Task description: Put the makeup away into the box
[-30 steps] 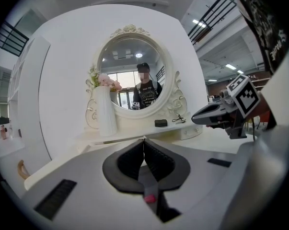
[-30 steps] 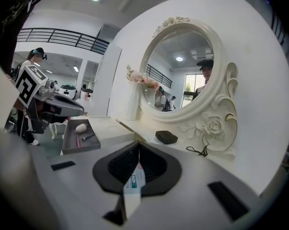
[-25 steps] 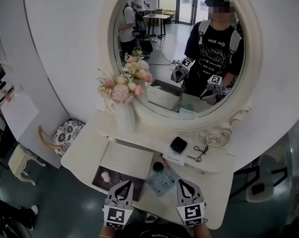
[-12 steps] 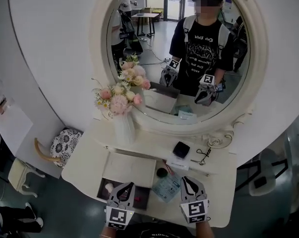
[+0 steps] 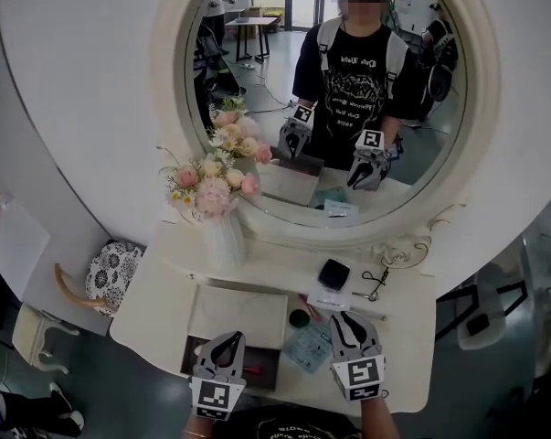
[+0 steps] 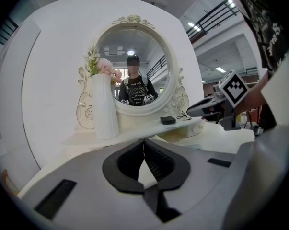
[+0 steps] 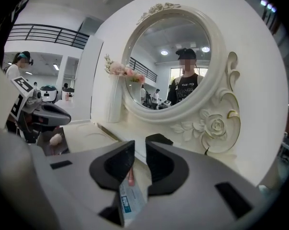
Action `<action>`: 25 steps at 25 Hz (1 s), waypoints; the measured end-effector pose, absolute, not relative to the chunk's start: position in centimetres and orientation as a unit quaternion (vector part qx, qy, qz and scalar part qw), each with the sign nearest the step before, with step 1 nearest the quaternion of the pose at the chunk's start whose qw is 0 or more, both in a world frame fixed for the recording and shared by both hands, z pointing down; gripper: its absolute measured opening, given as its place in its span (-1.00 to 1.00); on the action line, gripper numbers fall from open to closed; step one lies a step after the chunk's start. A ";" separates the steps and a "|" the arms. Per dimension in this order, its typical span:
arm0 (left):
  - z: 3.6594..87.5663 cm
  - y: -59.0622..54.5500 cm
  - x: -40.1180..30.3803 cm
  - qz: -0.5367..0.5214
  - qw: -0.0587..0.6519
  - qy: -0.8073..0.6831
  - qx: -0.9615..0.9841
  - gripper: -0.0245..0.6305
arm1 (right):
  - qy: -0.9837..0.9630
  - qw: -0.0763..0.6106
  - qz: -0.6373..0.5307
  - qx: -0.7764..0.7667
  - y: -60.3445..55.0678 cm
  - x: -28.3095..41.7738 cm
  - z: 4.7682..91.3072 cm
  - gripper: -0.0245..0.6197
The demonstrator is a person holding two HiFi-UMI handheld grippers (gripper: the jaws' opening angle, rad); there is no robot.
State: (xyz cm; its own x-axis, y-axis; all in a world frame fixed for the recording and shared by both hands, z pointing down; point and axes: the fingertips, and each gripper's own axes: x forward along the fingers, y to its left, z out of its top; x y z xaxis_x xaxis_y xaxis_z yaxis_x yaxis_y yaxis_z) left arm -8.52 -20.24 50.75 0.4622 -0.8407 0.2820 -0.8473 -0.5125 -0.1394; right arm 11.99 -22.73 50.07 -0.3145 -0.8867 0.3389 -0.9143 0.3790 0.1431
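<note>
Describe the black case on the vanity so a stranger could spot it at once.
Start at the big oval mirror. On the white ledge just below its frame lies a small black case. It is the only flat, square, solid black thing there, left of the wiry eyelash curler and above a white leaflet.

Open hall w/ staged vanity: ornate mirror (image 5: 334, 99), dressing table (image 5: 405, 337), mezzanine railing (image 7: 43, 32).

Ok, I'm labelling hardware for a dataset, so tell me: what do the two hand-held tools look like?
Both the left tool and the right tool are grey, claw-shaped shells with black ribbed pads inside the jaws. Each carries a white cube printed with a black square marker at its rear. No cables show.
</note>
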 end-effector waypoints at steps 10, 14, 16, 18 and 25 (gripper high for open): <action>50.5 -21.3 -10.1 0.176 -0.003 -0.491 0.854 -0.88 | -0.803 0.171 0.064 0.567 -26.3 12.6 49.3 -0.32; 50.3 -21.5 -10.6 0.165 0.003 -0.493 0.854 -0.88 | -0.800 0.174 0.085 0.567 -27.4 12.6 49.7 -0.22; 50.0 -21.7 -10.7 0.162 0.000 -0.493 0.855 -0.88 | -0.798 0.171 0.091 0.570 -27.8 12.6 49.8 -0.16; 49.8 -21.9 -10.8 0.160 0.000 -0.494 0.854 -0.88 | -0.797 0.179 0.091 0.570 -28.2 12.5 50.0 -0.14; 50.3 -21.9 -11.4 0.170 0.006 -0.493 0.853 -0.88 | -0.788 0.203 0.096 0.573 -29.5 12.7 50.8 -0.09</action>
State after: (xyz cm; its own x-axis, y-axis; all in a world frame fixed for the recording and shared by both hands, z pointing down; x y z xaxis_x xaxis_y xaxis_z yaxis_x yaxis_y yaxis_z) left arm -11.36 -21.88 50.35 0.4556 -0.8393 0.2967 -0.8434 -0.5136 -0.1576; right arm 12.69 -29.46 50.80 -0.2600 -0.8648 0.4296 -0.9424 0.3242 0.0823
